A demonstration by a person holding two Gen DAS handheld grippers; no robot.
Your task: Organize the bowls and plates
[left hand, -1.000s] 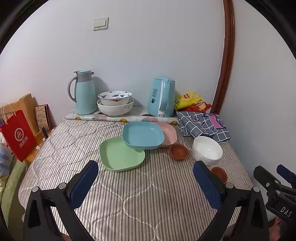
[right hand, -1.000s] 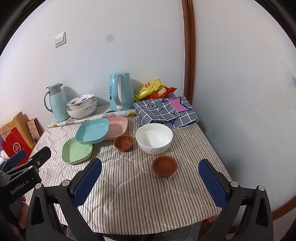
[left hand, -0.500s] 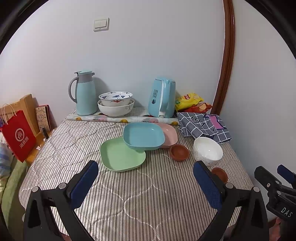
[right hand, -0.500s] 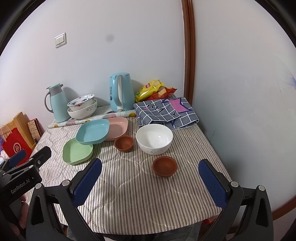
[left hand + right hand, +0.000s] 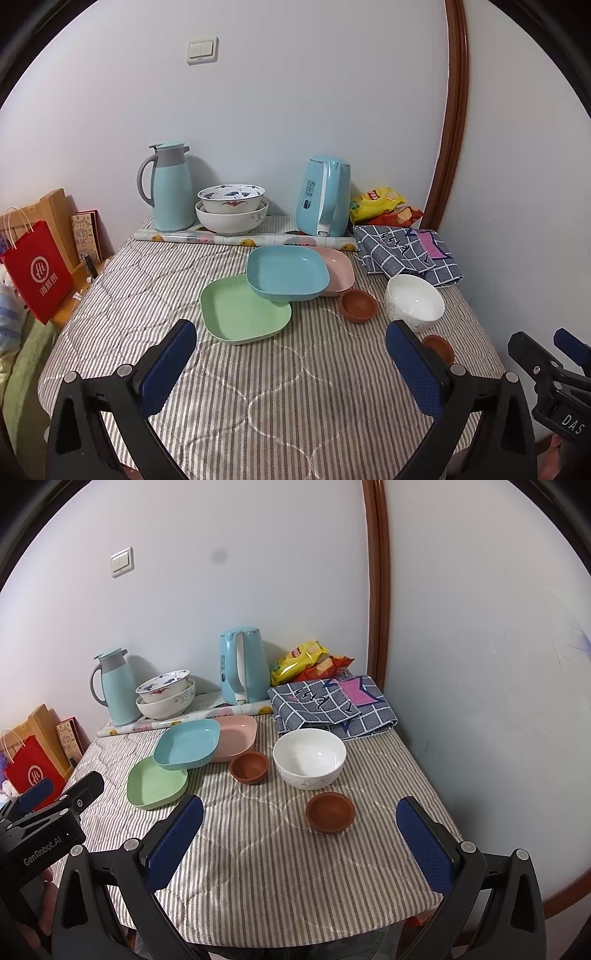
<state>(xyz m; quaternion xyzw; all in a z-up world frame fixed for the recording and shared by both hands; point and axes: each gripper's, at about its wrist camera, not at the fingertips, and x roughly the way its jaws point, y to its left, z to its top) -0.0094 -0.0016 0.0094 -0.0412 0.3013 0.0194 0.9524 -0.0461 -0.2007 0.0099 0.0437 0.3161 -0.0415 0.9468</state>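
Note:
On the striped table a blue plate (image 5: 286, 272) rests tilted across a green plate (image 5: 242, 313) and a pink plate (image 5: 338, 271). To their right lie a small brown bowl (image 5: 358, 305), a white bowl (image 5: 413, 302) and a second brown bowl (image 5: 439, 349). The same pieces show in the right wrist view: blue plate (image 5: 186, 743), green plate (image 5: 155, 784), pink plate (image 5: 238, 734), brown bowl (image 5: 249, 767), white bowl (image 5: 309, 757), near brown bowl (image 5: 330, 811). My left gripper (image 5: 291, 358) and right gripper (image 5: 299, 834) hang open over the table's near edge, holding nothing.
Two stacked patterned bowls (image 5: 232, 210), a light blue thermos jug (image 5: 168, 186) and a blue kettle (image 5: 325, 197) line the back wall. Snack bags (image 5: 380, 205) and a folded checked cloth (image 5: 406, 253) fill the back right corner. A red paper bag (image 5: 35, 271) stands off the table's left.
Both views have drifted very slightly; the dishes have not moved and both grippers stay open.

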